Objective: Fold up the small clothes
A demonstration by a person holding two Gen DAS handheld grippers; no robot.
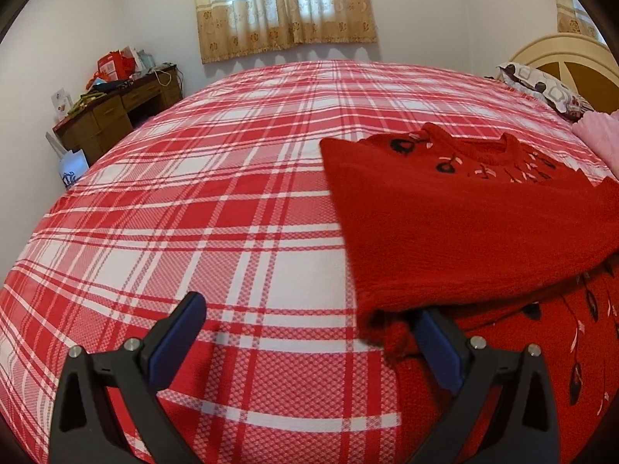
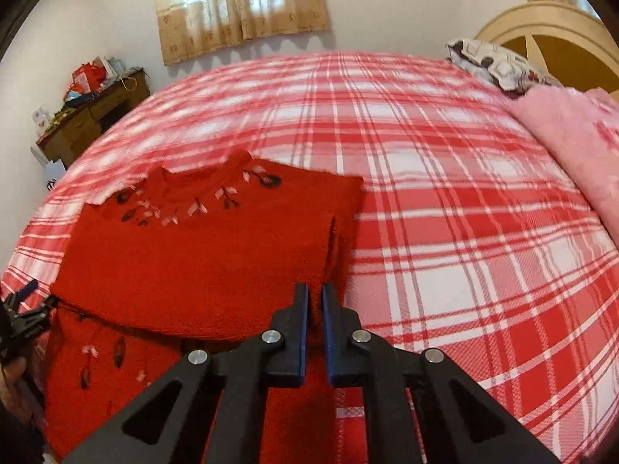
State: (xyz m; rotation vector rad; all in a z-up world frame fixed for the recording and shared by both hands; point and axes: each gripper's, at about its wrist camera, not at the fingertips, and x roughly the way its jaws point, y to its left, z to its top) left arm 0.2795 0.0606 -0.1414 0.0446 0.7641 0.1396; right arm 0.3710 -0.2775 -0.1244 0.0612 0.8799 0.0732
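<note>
1. On the bed, a red-and-white plaid bedspread (image 1: 240, 208) covers the whole surface; a red knit sweater (image 2: 209, 247) lies on it, toward the near edge.
2. Sweater: round neck at the far end, black and pale leaf embroidery around the collar and more down the lower front. One sleeve or side panel is folded across the body, making a plain red band over the middle.
3. Right gripper (image 2: 315, 301): black arms, blue pads, pressed nearly together with only a thin slit between them. It sits at the near right edge of the sweater; red knit shows through the slit and beneath the tips, so it pinches the sweater's edge there.
4. Left gripper (image 1: 309, 332): jaws spread wide. Its left finger is over bare plaid; its right finger is tucked under the near corner of the folded red band, partly hidden by the fabric. Nothing is clamped.
5. From the right wrist view, the left gripper shows at the far left edge, at the sweater's left side, with part of the person's hand (image 2: 13, 379) behind it.
6. Pink fluffy blanket (image 2: 572, 147) lies at the right side of the bed, well apart from the sweater.
7. Patterned pillow (image 1: 541, 89) rests against a cream-and-brown headboard (image 2: 549, 34) at the far right.
8. Wooden desk (image 1: 112, 112) stands in the far left corner, cluttered with red bags and boxes; a white bag (image 1: 71, 172) leans at its foot.
9. Beige floral curtains (image 1: 282, 7) hang on the far wall above the bed.
</note>
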